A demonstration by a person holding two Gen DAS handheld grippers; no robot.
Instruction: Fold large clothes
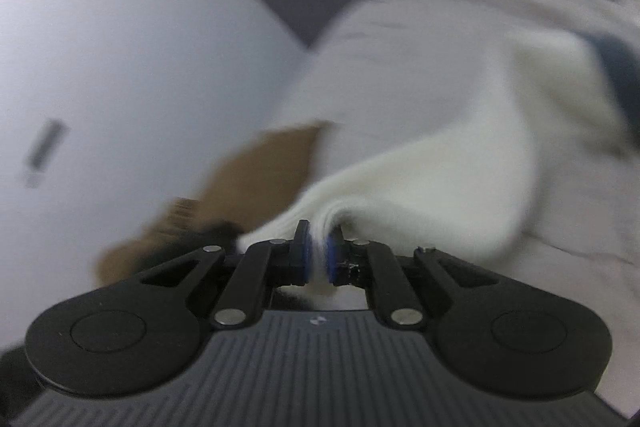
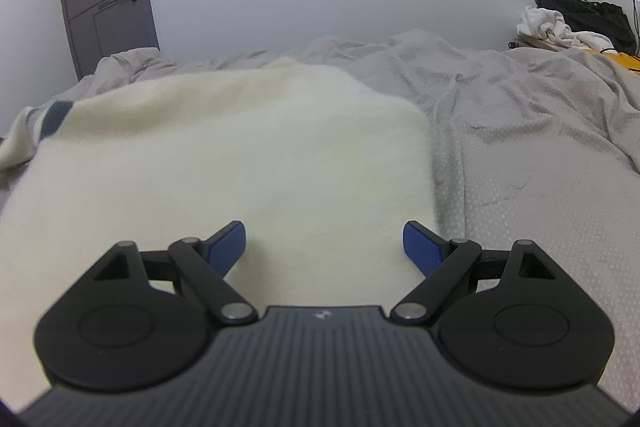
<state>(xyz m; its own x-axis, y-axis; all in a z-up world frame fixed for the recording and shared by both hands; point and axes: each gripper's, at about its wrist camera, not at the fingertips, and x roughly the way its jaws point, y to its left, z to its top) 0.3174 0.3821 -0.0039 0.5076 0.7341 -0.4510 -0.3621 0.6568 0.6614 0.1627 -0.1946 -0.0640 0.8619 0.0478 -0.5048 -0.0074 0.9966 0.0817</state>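
Cream knit garment spread on a grey-sheeted bed, one edge pinched by the left gripper.

The fuzzy cream sweater (image 2: 224, 155), with a dark blue band (image 2: 54, 117) near its far-left edge, lay flat on the rumpled grey bedsheet (image 2: 520, 131). The left gripper (image 1: 318, 251) was clamped on a bunched fold of the sweater, fabric pressed between its blue pads (image 1: 332, 253). The right gripper (image 2: 324, 247) hovered with jaws wide, gripping nothing, over the sweater's near right corner.
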